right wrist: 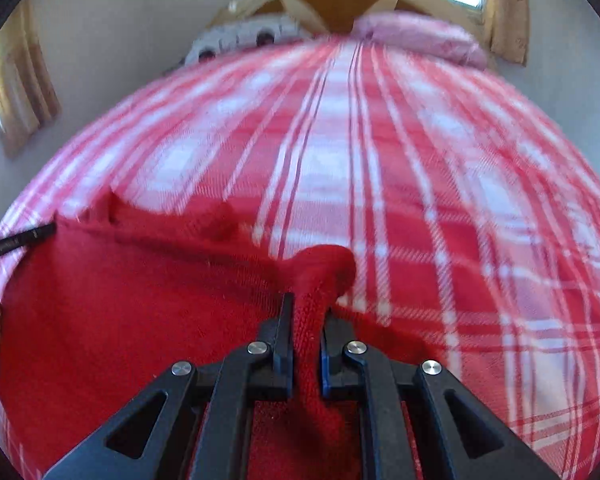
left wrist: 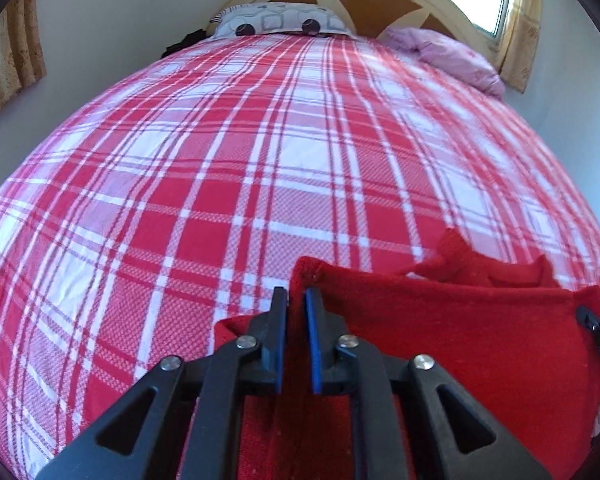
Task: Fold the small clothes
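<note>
A red knit garment [left wrist: 460, 332] lies at the near edge of the checked bedspread [left wrist: 228, 168], stretched between both claws. The left gripper [left wrist: 296, 300] pinches one corner; the right gripper [right wrist: 306, 308] clamps a bunched fold. Bare bedspread stretches toward the pillows [left wrist: 276, 20]. The right view is blurred.

**Tally of what I see**

I count one red garment [left wrist: 460, 344], one bed [left wrist: 260, 168] under a single red-and-white plaid cover, two pillows at the top of the frame, one patterned grey [left wrist: 276, 20] and one lilac [left wrist: 448, 56], and my two claws, left [left wrist: 296, 300] and right [right wrist: 308, 308].
</note>
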A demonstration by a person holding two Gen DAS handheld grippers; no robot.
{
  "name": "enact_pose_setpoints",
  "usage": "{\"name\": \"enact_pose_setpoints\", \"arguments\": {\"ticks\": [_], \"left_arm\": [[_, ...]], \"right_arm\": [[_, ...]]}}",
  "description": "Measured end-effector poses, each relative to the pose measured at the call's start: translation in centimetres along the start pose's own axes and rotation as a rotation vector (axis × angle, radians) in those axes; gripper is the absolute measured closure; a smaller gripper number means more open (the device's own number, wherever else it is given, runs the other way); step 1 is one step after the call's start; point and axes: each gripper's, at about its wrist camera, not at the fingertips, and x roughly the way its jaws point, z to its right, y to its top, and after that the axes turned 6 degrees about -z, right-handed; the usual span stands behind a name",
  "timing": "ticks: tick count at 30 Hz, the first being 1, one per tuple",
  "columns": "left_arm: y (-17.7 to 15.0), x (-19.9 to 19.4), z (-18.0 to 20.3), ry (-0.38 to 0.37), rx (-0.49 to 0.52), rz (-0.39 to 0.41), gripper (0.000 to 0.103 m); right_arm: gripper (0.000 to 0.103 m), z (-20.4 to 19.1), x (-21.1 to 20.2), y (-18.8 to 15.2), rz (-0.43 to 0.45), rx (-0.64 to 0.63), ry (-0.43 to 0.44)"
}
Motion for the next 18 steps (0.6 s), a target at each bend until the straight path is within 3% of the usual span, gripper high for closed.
{"name": "enact_pose_setpoints", "arguments": {"ticks": [4, 6, 7, 9, 10, 13, 18], "left_arm": [[0.1, -1.3, 0.0, 0.03, 0.036, -0.011, 0.083], [-0.2, -3.3, -0.8, 0.041, 0.03, 0.024, 0.079], [-0.4, -4.4, -1.3, 0.044, 0.025, 0.049, 0.074], [-1.3, -7.0, -2.3, 0.063, 0.022, 0.089, 0.044], [-2.0, -8.3, -2.6, 0.07, 0.029, 0.108, 0.041], [-5.0, -11.0, -2.8, 0.059, 0.055, 0.136, 0.041], [-9.3, -11.1, -1.7, -0.012, 0.042, 0.081, 0.041]], "right_arm": [[0.081, 1.2, -1.5, 0.4, -0.018, 0.075, 0.023], [0.081, 2.5, -4.8, -0.4, 0.067, 0.157, 0.056], [0.081, 3.0, -6.8, -1.1, 0.127, 0.193, 0.073], [0.081, 3.2, -10.4, -3.0, 0.221, 0.224, 0.064], [0.081, 2.9, -11.9, -4.2, 0.251, 0.223, 0.053], [0.081, 1.1, -14.3, -7.8, 0.248, 0.19, 0.108], [0.081, -3.2, -14.1, -13.4, 0.196, 0.127, 0.145]]}}
